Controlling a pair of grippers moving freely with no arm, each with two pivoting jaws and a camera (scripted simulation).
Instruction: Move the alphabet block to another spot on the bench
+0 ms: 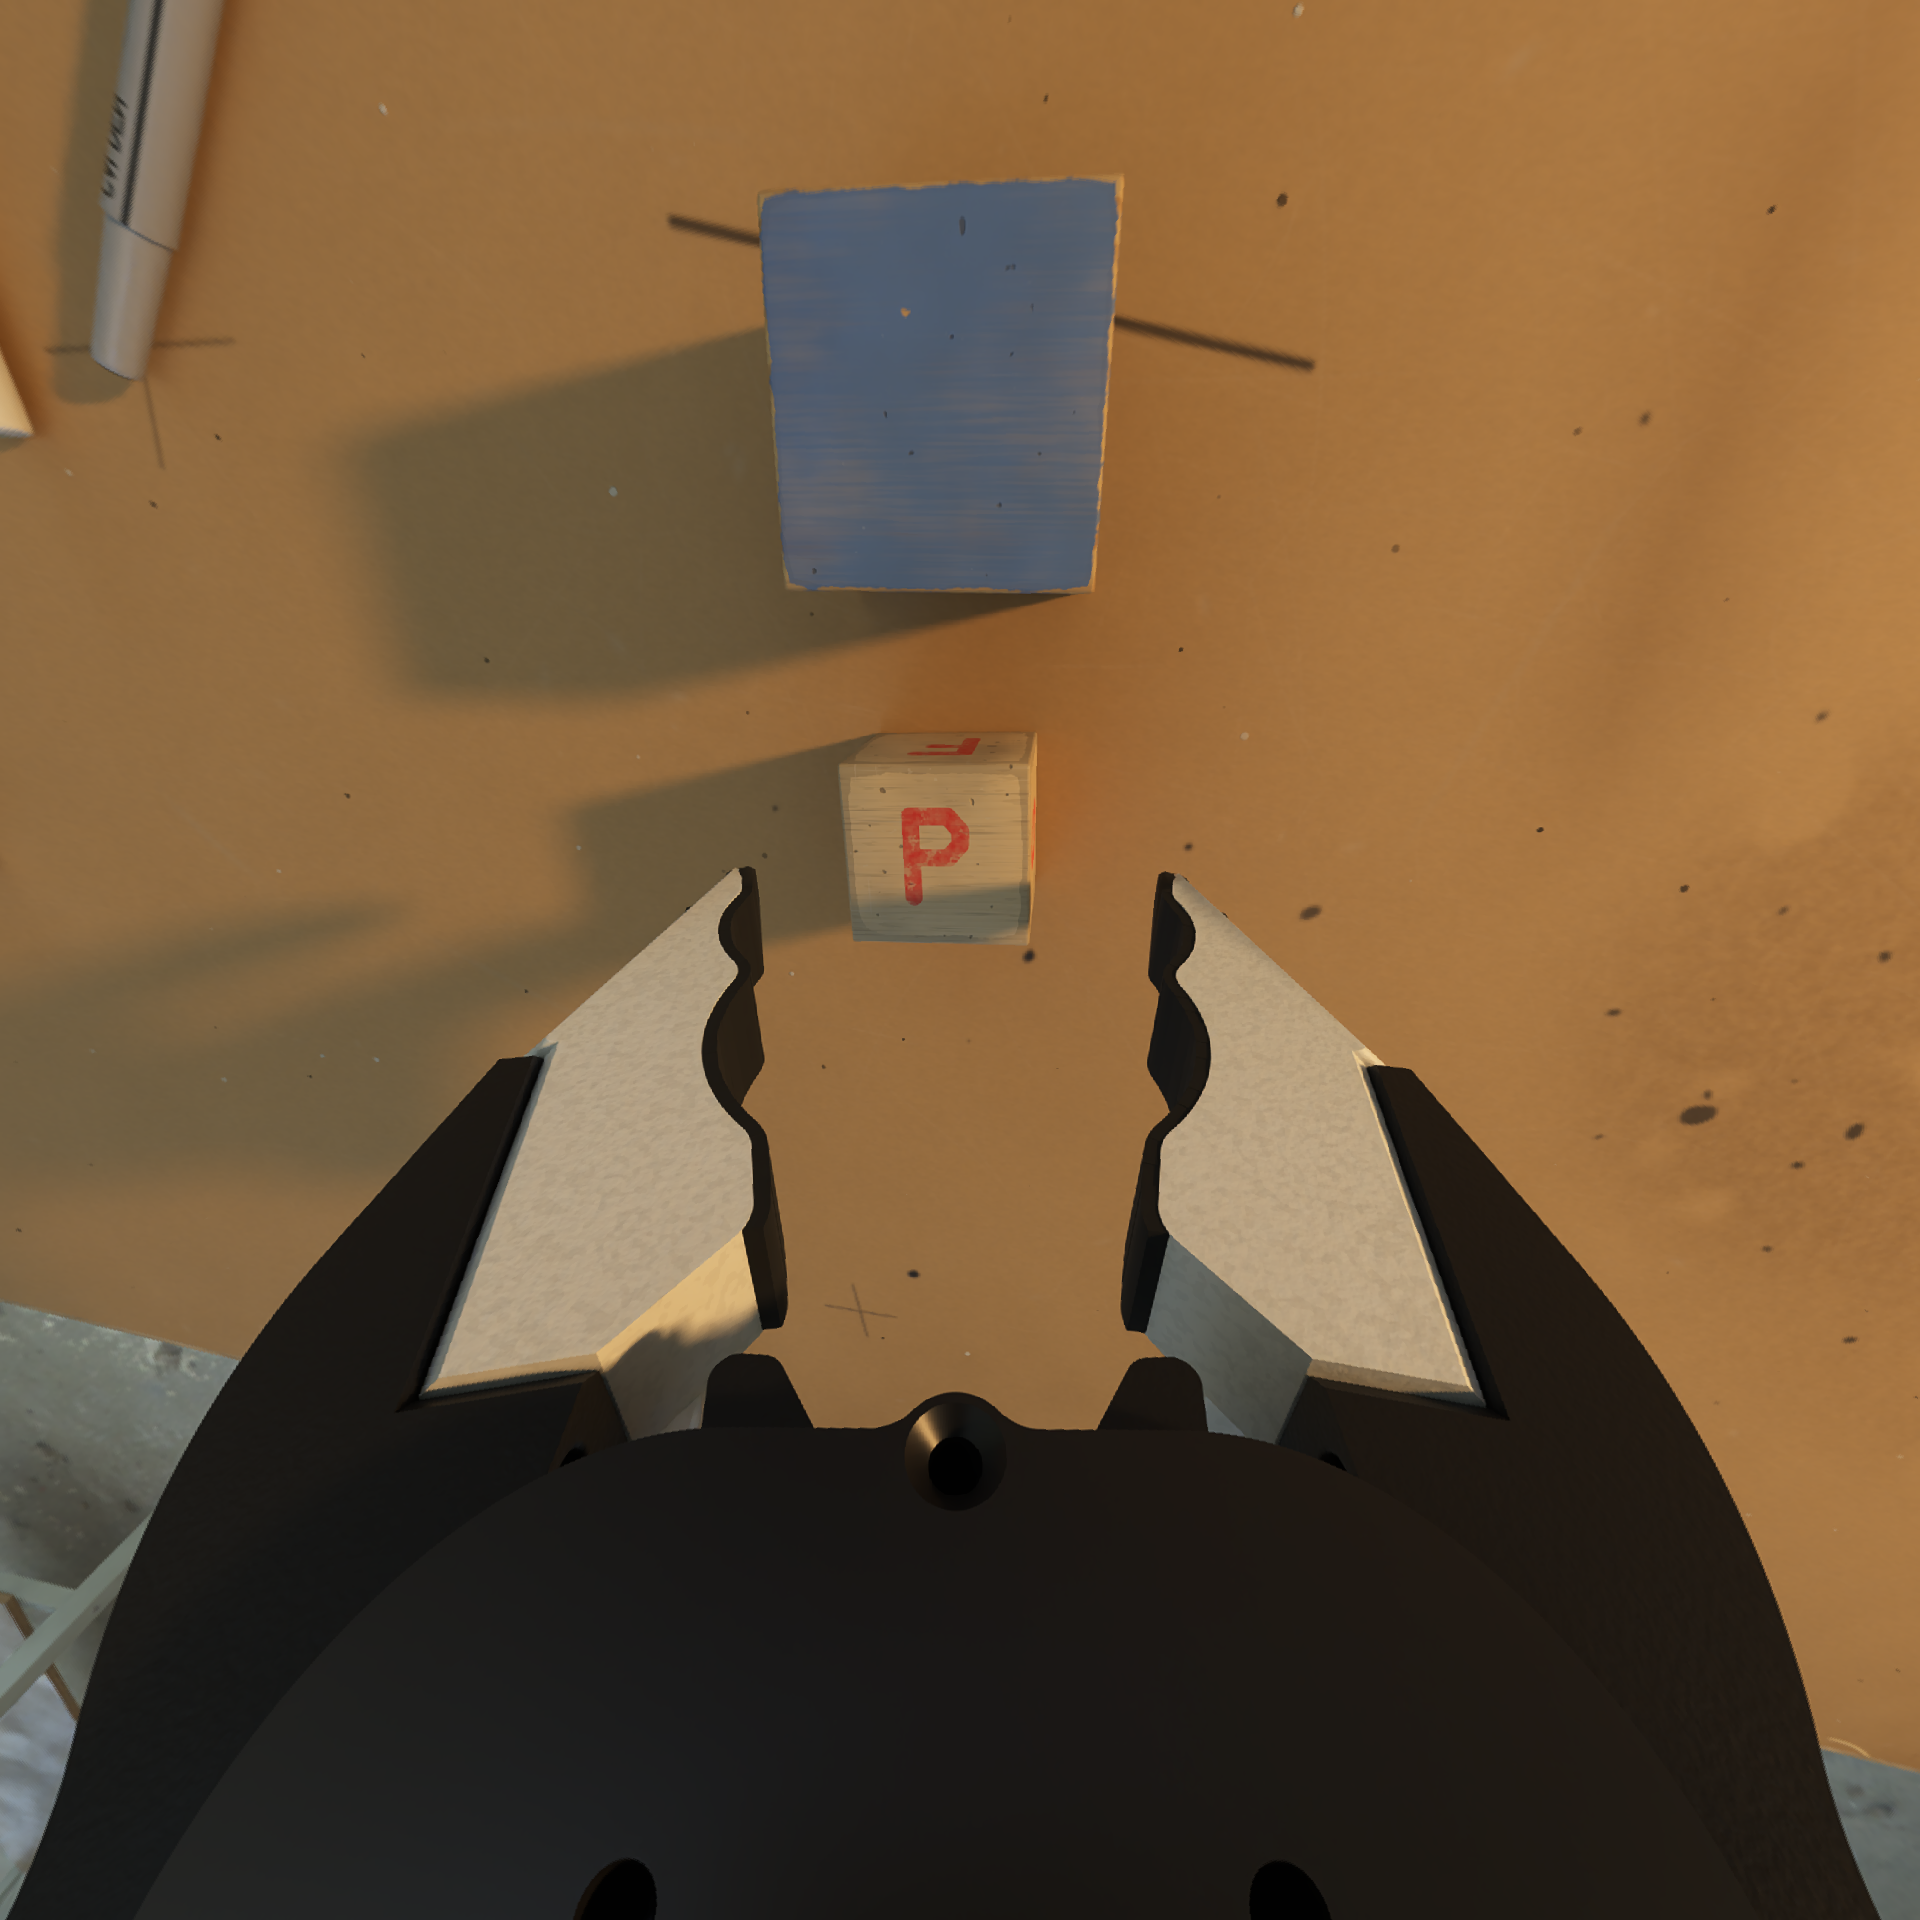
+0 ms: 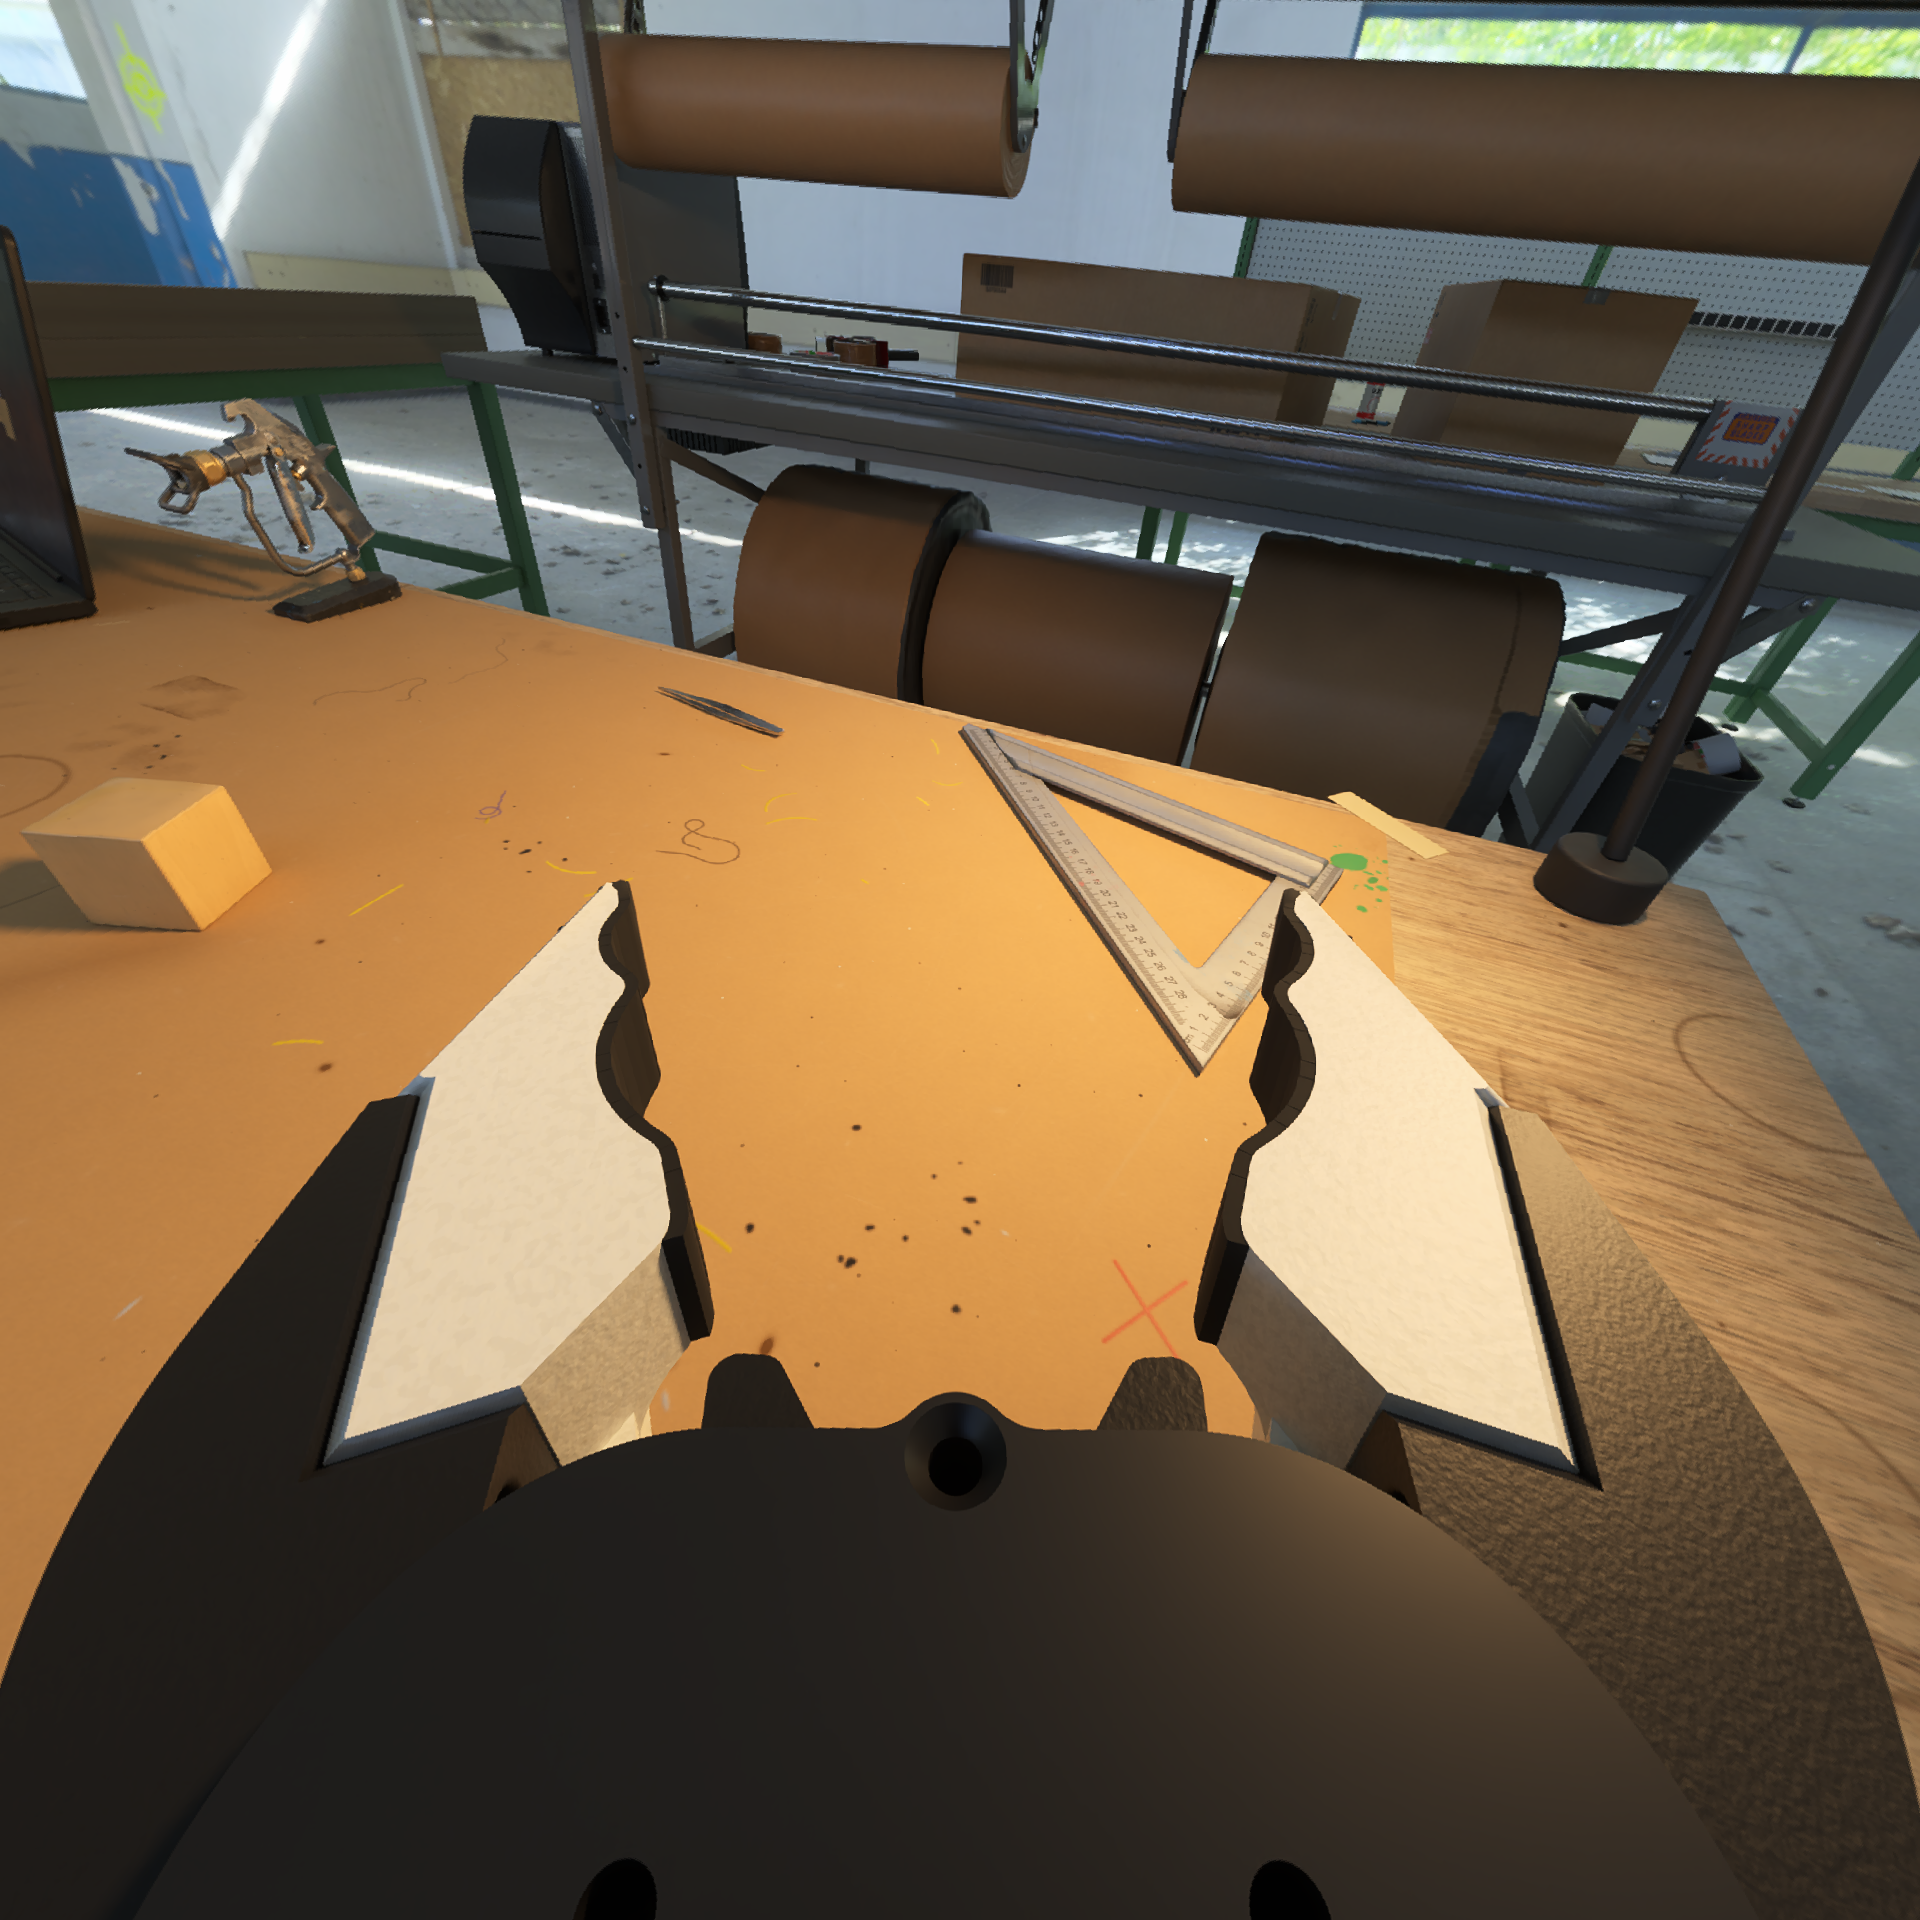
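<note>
Two spread fingers of my left gripper (image 1: 954, 883) frame the alphabet block (image 1: 938, 840), dead ahead just past their tips on the bench (image 1: 1455, 623); my right gripper (image 2: 954, 899), also spread, faces elsewhere.

The marker (image 1: 140, 197) and the laptop (image 2: 36, 468) are cut off by their pictures' edges.

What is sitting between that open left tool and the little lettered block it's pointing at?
Nothing visible. The left tool is open, and only bare bench shows between its fingertips and the alphabet block. The blue block lies beyond it, apart from it, not in the way.
</note>
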